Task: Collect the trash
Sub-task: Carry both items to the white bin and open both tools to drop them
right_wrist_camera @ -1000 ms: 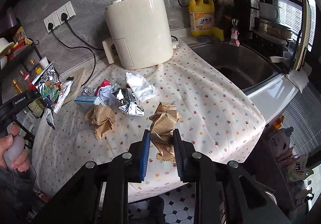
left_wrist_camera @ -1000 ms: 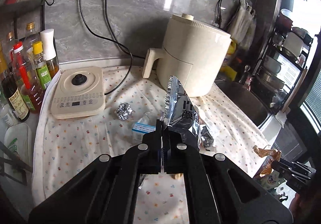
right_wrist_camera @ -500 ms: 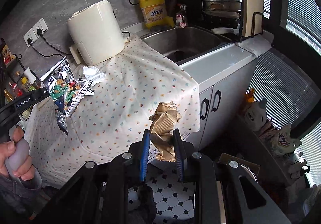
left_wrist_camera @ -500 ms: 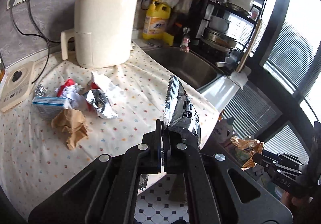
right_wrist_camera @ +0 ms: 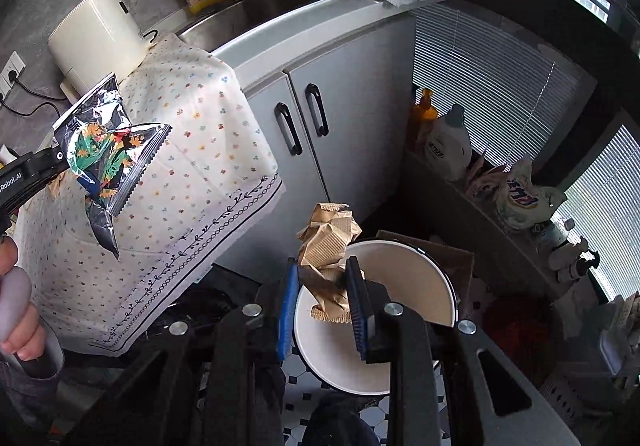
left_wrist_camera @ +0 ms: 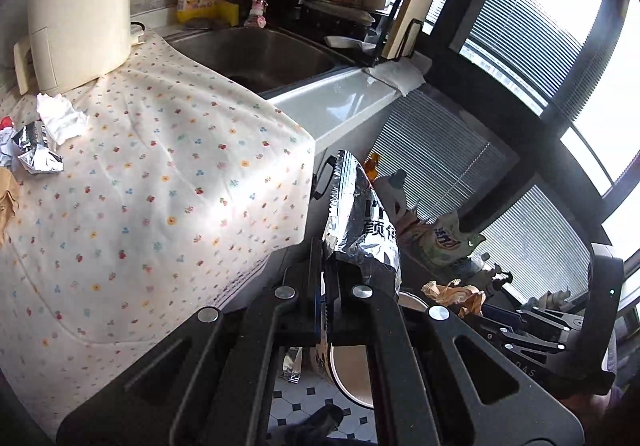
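Observation:
My left gripper [left_wrist_camera: 326,274] is shut on a silver foil snack bag [left_wrist_camera: 362,226] and holds it off the counter's edge, above the floor; the bag also shows in the right wrist view [right_wrist_camera: 108,150]. My right gripper [right_wrist_camera: 322,302] is shut on a crumpled brown paper wad [right_wrist_camera: 328,242], held over a white round trash bin [right_wrist_camera: 408,274] on the floor. The bin's rim also shows under my left gripper [left_wrist_camera: 352,370]. The paper wad shows at the right of the left wrist view [left_wrist_camera: 454,292].
The flowered cloth [left_wrist_camera: 152,174] covers the counter, with a white tissue [left_wrist_camera: 60,118], foil scrap [left_wrist_camera: 36,154] and brown paper [left_wrist_camera: 8,202] on it. A cream appliance [left_wrist_camera: 80,6], sink [left_wrist_camera: 260,54], grey cabinet doors [right_wrist_camera: 340,106] and bottles on a ledge [right_wrist_camera: 448,138] are nearby.
Both grippers have swung right and down, off the counter toward the floor. The white bin has come into view under the paper wad. Both loads are still held.

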Tool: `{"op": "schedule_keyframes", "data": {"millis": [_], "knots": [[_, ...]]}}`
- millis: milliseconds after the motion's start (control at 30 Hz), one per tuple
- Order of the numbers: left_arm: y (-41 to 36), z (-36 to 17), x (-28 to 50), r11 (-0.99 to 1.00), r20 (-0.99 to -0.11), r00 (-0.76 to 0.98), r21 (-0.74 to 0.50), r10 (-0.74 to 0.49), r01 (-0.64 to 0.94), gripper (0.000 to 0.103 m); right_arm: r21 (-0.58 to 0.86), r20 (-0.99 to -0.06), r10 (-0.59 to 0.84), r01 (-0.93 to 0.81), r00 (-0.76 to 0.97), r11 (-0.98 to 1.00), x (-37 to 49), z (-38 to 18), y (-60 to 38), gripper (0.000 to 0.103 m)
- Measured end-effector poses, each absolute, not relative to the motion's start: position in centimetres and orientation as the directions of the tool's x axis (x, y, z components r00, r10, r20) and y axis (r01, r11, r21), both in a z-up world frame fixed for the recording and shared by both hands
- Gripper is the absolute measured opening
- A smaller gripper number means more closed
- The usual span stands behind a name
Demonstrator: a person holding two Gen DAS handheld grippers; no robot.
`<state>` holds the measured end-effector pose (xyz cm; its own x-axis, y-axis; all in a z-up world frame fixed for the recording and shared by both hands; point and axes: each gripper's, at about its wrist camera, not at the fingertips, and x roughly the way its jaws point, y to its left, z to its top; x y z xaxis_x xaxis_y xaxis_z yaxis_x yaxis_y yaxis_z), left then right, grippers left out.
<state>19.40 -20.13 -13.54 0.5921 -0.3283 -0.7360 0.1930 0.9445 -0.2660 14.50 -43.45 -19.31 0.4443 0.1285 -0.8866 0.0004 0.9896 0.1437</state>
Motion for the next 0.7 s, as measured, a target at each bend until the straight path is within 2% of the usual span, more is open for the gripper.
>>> {"op": "schedule_keyframes", "data": {"millis": [67,100,167,233,467,700], "knots": [[-21.6,-15.0,19.2,0.940,-0.752,0.564,-0.275,-0.342,0.204,0.002,0.126,-0.901,0.110,0.009,0.420,0.992,14.2,-20.7,-44.6,0.037],[-22.4,-15.7,19.0,0.937,-0.759,0.550,-0.279,-0.349,0.209,0.002,0.118,-0.905,0.101,0.017,0.412,0.993,13.8,-21.2,-45.2,0.046],[-23.9,-17.0,18.7,0.932,-0.773,0.521,-0.287,-0.362,0.221,0.002,0.114,-0.912,0.088,0.042,0.400,0.993,12.9,-21.8,-46.5,0.048],[-25.5,-18.2,18.6,0.928,-0.785,0.498,-0.286,-0.369,0.238,0.002,0.104,-0.917,0.070,0.067,0.392,0.992,12.0,-22.1,-48.0,0.054],[-30.2,-22.1,18.6,0.909,-0.817,0.414,-0.299,-0.401,0.291,0.002,0.065,-0.922,-0.001,0.159,0.386,0.985,9.1,-22.2,-52.4,0.059],[-34.3,-24.6,18.3,0.865,-0.836,0.304,-0.340,-0.458,0.369,0.002,0.061,-0.921,-0.028,0.214,0.389,0.975,7.2,-21.7,-54.6,0.059]]}}
